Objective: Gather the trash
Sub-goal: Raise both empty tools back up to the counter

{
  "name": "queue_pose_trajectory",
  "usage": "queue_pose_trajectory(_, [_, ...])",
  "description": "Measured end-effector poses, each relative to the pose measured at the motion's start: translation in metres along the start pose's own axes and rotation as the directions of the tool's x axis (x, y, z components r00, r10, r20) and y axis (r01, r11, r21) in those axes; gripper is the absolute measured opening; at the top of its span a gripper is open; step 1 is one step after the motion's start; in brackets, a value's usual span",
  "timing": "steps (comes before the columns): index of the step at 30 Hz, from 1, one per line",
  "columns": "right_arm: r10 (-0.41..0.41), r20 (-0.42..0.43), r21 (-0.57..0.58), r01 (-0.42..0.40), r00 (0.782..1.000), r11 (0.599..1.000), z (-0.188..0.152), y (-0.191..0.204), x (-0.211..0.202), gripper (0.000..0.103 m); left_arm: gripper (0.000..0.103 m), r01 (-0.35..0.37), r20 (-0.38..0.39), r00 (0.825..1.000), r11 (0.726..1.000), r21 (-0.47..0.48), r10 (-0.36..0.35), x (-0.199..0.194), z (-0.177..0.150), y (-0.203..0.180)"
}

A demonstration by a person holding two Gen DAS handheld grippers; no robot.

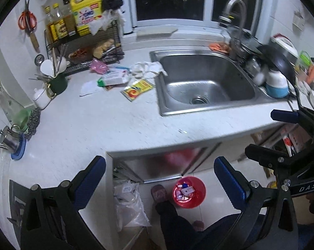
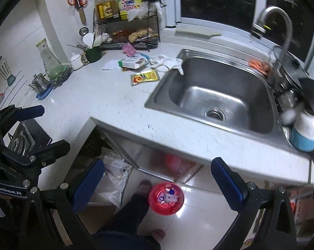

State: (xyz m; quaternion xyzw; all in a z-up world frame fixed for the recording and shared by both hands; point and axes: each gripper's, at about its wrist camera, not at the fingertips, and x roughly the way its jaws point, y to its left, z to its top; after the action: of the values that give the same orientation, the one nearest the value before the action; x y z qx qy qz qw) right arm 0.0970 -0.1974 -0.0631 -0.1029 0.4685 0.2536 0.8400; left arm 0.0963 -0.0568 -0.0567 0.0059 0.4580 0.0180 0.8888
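A red bin (image 1: 189, 191) (image 2: 166, 198) holding several wrappers stands on the floor below the counter edge. Both grippers hang high above it. My left gripper (image 1: 161, 179) (image 2: 42, 129) is open with nothing between its blue pads. My right gripper (image 2: 158, 184) (image 1: 275, 133) is also wide open and holds nothing. On the counter left of the sink lie a yellow packet (image 1: 137, 88) (image 2: 145, 77), a green-and-white box (image 1: 113, 80) (image 2: 131, 62), a pink wrapper (image 1: 98, 66) (image 2: 129, 49) and a crumpled white cloth (image 1: 148, 68) (image 2: 167, 62).
The steel sink (image 1: 204, 83) (image 2: 219, 95) has a faucet (image 2: 282, 31) and stacked dishes (image 1: 275, 83) on its right. A wire rack (image 1: 83, 41) with bottles stands at the back left. A plastic bag (image 1: 129, 204) and a person's slippered foot (image 1: 159, 191) are beside the bin.
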Motion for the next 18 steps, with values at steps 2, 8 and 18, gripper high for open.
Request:
queue_pose_trajectory(2, [0.010,0.007,-0.023,-0.009,1.000,1.000,0.018,0.004,0.008,0.102,0.103,-0.006,0.000,1.000,1.000,-0.017,0.006,0.009,0.014,0.016])
queue_pose_trajectory(8, [0.030,-0.009,-0.059,-0.030,1.000,0.998,0.089,0.020,0.052,0.102,0.103,-0.012,-0.019,1.000,0.997,-0.079,0.011,0.048,0.069,0.080])
queue_pose_trajectory(18, [0.063,-0.059,-0.163,-0.071,0.996,0.984,0.205,0.058,0.135,0.102,0.103,-0.024,-0.088,0.996,0.991,-0.133,0.013,0.117,0.137,0.180])
